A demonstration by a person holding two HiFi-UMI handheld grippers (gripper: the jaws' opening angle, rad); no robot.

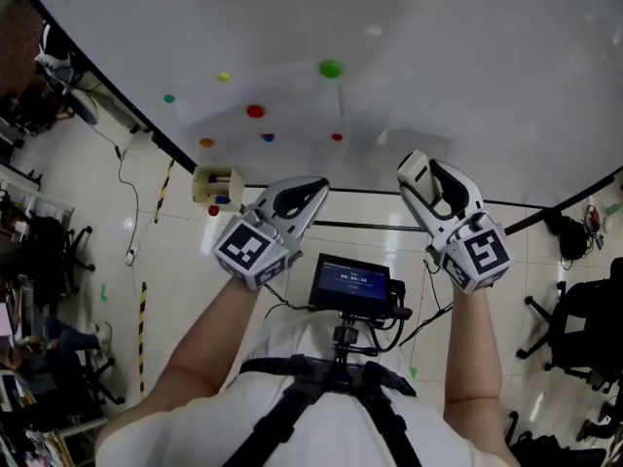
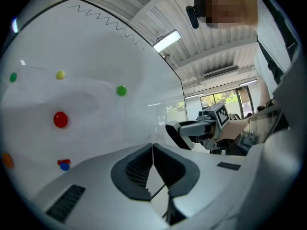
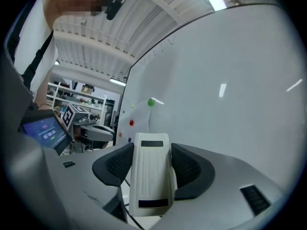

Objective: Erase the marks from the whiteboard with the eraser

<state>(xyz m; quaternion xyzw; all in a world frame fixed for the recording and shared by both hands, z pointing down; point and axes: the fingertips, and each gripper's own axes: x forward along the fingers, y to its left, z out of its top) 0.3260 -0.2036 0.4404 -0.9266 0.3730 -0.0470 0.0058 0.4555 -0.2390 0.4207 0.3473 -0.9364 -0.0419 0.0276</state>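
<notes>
black harness (image 1: 292,407): strapped to the person's chest, carrying a small screen (image 1: 350,282); farthest back from the whiteboard (image 1: 467,76).
forearms (image 1: 195,358): both bent up at the elbow and reaching toward the whiteboard's lower edge, side by side, apart.
left gripper (image 1: 311,191): jaws closed pad to pad, nothing between them; held short of the whiteboard, probably parked as the spare hand.
right gripper (image 1: 436,183): pointing level at the whiteboard, jaws clamped on the white eraser (image 3: 152,176), which fills the gap and pokes past the tips; the grip looks meant to put the eraser to the surface first.
contact: eraser is near the whiteboard; i cannot tell whether it touches.
magnets: green magnet (image 1: 331,68), red magnet (image 1: 255,111) and smaller coloured ones pin what looks like a faint sheet (image 1: 282,95) low on the whiteboard, left of the eraser.
marks: thin zigzag line (image 2: 108,20) along the whiteboard's top edge, well apart from the eraser; judged not yet wiped.
</notes>
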